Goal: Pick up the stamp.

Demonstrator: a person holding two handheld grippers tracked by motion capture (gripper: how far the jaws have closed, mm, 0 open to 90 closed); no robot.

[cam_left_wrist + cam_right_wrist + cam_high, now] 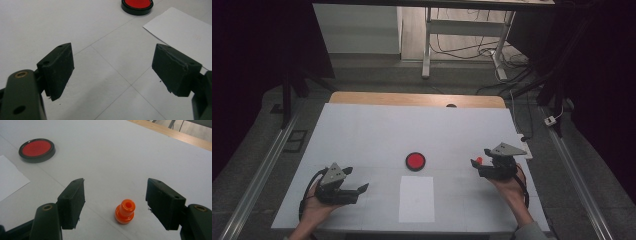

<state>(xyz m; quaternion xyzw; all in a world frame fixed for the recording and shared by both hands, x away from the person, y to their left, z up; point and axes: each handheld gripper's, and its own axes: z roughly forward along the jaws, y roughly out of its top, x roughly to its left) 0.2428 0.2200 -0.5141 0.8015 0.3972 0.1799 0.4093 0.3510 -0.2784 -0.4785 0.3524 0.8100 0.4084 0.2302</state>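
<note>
Red disc in black rim [415, 161] mid-table; white paper sheet [416, 198] just below.

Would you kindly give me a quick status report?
Both grippers open: left gripper empty, right gripper straddling upright orange peg, untouched. Path clear.

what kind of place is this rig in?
Probably a lab or test bay: a white-topped table on a bare floor, loose cables under a bench behind it, dark curtains at the sides.

One orange peg [125, 211] — one red disc [415, 161] — one paper sheet [416, 198].
</note>
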